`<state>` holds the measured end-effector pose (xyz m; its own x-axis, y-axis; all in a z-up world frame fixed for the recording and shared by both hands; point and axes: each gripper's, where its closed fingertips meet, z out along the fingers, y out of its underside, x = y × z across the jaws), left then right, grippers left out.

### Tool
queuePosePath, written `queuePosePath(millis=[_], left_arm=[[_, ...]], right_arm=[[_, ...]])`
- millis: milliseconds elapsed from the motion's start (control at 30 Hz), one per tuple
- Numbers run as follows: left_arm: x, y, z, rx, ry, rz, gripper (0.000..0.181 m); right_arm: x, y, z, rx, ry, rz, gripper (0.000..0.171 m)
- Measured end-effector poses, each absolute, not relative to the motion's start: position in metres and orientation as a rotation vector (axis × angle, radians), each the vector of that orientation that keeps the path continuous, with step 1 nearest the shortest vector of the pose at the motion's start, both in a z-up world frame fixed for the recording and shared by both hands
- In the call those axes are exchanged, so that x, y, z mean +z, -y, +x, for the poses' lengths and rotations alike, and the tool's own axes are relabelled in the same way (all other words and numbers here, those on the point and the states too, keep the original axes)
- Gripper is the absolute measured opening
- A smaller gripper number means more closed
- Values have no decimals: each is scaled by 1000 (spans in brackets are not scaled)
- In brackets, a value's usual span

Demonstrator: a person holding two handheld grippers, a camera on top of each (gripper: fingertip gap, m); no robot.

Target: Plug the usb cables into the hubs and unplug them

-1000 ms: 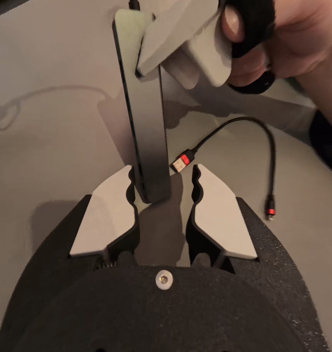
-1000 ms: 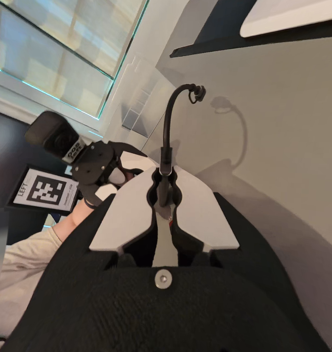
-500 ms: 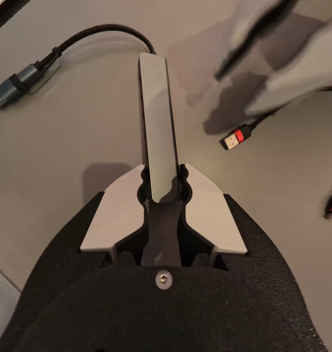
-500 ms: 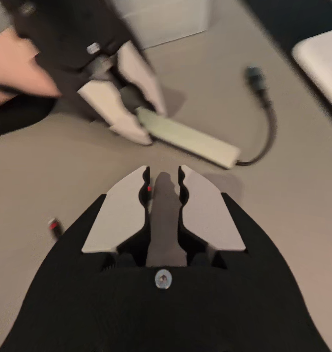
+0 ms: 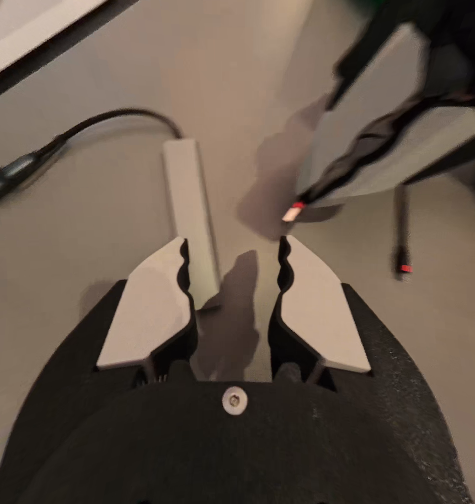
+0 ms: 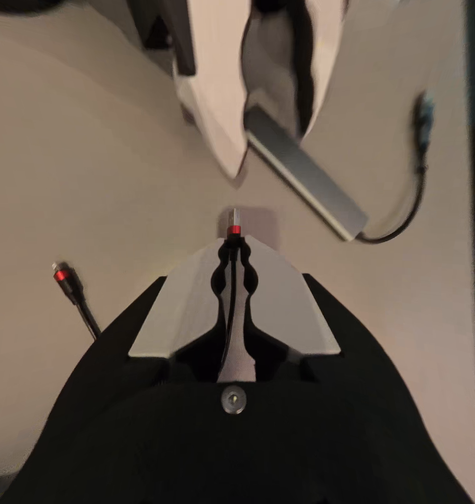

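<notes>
A slim grey USB hub [image 5: 188,207] rests on the grey table. Its near end sits between the fingers of my open left gripper [image 5: 233,240], close to the left finger. My right gripper [image 6: 235,240] is shut on the red-banded USB plug [image 6: 234,226] of a black cable, just above the table and a short way from the hub [image 6: 304,174]. In the left wrist view that plug [image 5: 293,212] shows to the right of the hub, held by the blurred right gripper [image 5: 307,197]. The left gripper [image 6: 271,141] shows open around the hub's end.
The black cable's other red-banded end [image 5: 404,268] lies on the table to the right, and shows in the right wrist view [image 6: 62,275]. The hub's own black lead ends in a grey plug [image 5: 12,171] at the left. A white flat object [image 5: 26,32] lies at the table's far edge.
My left gripper, shut on the hub half a second ago, has opened and let it go. My right gripper has shut on the USB plug and brought it toward the hub.
</notes>
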<state>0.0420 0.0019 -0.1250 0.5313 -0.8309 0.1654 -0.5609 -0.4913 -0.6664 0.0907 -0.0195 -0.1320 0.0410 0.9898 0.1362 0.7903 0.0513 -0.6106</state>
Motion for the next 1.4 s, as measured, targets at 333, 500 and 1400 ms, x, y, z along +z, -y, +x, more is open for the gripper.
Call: queuePosePath(millis=[333,500,1400], left_arm=[[-68,38,71,-1626,-939,-2055,40],[-59,24,65,-1665,-795,-2015,34],[34,94,54,-1659,-1266,-1300,14]], right_arm=[[-69,8,77,280,1653,-1421,7],[-54,8,66,95,1633,-1266,7],[-20,6,80,625,1307,-1258,30]])
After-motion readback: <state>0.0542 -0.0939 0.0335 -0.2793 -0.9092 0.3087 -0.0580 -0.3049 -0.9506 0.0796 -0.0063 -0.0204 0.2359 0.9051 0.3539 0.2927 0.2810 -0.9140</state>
